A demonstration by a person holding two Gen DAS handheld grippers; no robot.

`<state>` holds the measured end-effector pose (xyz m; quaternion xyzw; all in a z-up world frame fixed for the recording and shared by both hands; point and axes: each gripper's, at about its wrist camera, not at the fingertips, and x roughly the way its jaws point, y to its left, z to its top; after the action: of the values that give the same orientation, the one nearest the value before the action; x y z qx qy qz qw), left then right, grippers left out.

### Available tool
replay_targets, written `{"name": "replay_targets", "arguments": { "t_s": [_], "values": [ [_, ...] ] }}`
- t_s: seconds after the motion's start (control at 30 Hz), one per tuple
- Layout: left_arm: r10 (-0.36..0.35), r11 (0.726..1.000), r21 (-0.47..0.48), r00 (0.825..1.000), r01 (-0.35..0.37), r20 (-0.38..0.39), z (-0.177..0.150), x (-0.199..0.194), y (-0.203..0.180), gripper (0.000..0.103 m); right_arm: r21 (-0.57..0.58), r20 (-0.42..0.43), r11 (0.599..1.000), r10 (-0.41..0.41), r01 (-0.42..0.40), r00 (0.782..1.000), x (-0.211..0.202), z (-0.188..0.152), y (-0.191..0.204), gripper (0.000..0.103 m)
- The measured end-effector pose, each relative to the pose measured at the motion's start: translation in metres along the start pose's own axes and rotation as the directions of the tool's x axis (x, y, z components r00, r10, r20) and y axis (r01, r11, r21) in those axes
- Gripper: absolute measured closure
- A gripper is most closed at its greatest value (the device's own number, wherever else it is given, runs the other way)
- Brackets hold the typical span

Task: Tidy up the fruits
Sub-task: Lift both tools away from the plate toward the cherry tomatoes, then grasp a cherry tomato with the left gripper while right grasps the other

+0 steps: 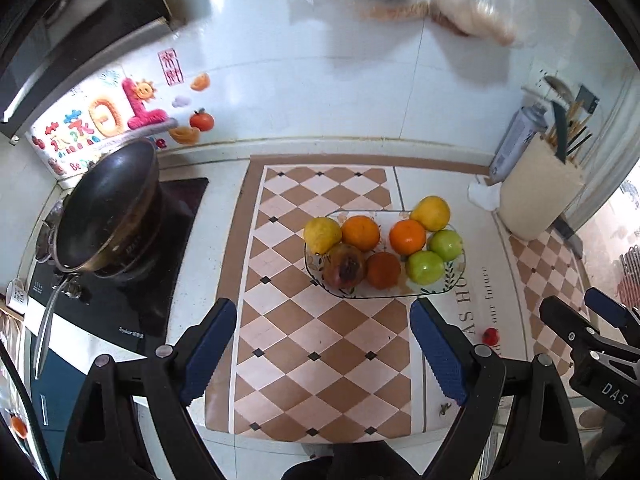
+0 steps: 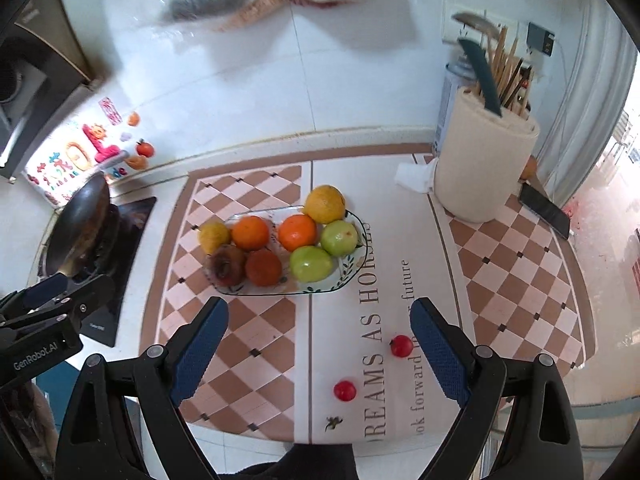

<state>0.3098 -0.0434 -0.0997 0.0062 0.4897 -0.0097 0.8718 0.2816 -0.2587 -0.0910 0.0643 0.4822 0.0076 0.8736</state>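
Observation:
A glass tray (image 1: pixel 456 282) (image 2: pixel 354 270) on the checkered mat holds several fruits: two yellow ones (image 1: pixel 322 234), oranges (image 1: pixel 361 233) (image 2: pixel 297 232), two green apples (image 1: pixel 425 267) (image 2: pixel 311 263) and a dark pomegranate (image 1: pixel 345 269) (image 2: pixel 227 265). Two small red fruits (image 2: pixel 401 345) (image 2: pixel 345 390) lie loose on the mat in front of the tray; one shows in the left wrist view (image 1: pixel 491 336). My left gripper (image 1: pixel 322 344) is open and empty, short of the tray. My right gripper (image 2: pixel 318 346) is open and empty, above the mat near the red fruits.
A black wok (image 1: pixel 106 210) (image 2: pixel 78 226) sits on the stove at left. A cream utensil holder (image 1: pixel 538 196) (image 2: pixel 482 160) stands at back right, with a spray can (image 1: pixel 516 140) behind and a phone (image 2: pixel 545 210) beside it. The counter edge runs close below the grippers.

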Motion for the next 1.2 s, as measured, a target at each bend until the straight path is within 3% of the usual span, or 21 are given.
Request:
{"name": "replay_targets", "arguments": {
  "t_s": [0.4,0.83,0.93,1.0,1.2],
  "values": [
    [0.003,1.000,0.029,0.995,-0.006,0.104,-0.036,-0.065,0.000,0.014,-0.003,0.093,1.000,-0.005,0.006,0.996,-0.072,-0.031,0.012,0.008],
    [-0.020,1.000,0.016,0.990,0.018,0.138,-0.057,-0.087,-0.004,0.014,0.026,0.151,0.999,-0.029,0.026,0.988,-0.105,-0.049,0.006,0.003],
    [-0.014,1.000,-0.003,0.992,0.015,0.125,-0.056,-0.083,-0.006,0.013,0.043,0.159,0.999,0.026,-0.033,0.987,-0.103,-0.045,-0.010,0.003],
    [-0.013,1.000,-0.007,0.993,0.014,0.117,-0.054,-0.077,-0.011,0.000,0.056,0.145,0.997,0.048,-0.057,0.988,-0.095,-0.040,-0.024,0.003],
    [0.068,0.998,-0.007,0.995,-0.068,0.074,-0.047,-0.034,-0.044,0.000,0.085,0.035,0.995,0.054,-0.057,0.998,-0.030,-0.027,-0.088,0.003]
  ]
}}
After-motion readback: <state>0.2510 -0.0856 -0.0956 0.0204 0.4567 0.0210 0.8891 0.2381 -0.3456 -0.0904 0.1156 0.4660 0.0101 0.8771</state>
